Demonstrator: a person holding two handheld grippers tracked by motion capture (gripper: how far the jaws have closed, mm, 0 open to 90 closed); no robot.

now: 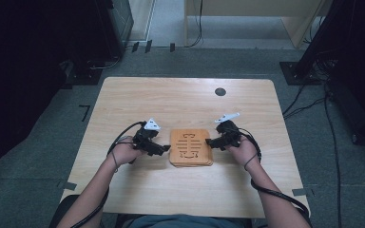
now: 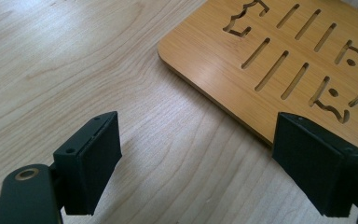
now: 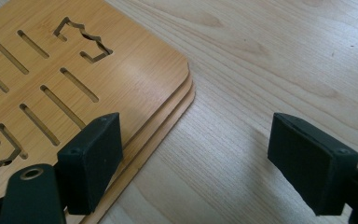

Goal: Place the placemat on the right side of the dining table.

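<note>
A small stack of orange-brown wooden boards [image 1: 190, 147] with cut-out slots lies flat in the middle of the light wooden table [image 1: 185, 102]. My left gripper [image 1: 163, 150] rests just left of the stack, jaws open and pointing at its left edge. In the left gripper view the top board [image 2: 279, 60] lies ahead and to the right, with the right jaw over its edge; nothing is between the jaws. My right gripper [image 1: 210, 141] sits at the stack's right edge, also open. In the right gripper view the stacked board corner [image 3: 135, 88] lies beside the left jaw.
A dark round hole [image 1: 220, 91] sits near the table's far right corner. Cables trail from both grippers toward the person's side. Dark equipment stands and cables [image 1: 313, 71] surround the table on the grey floor.
</note>
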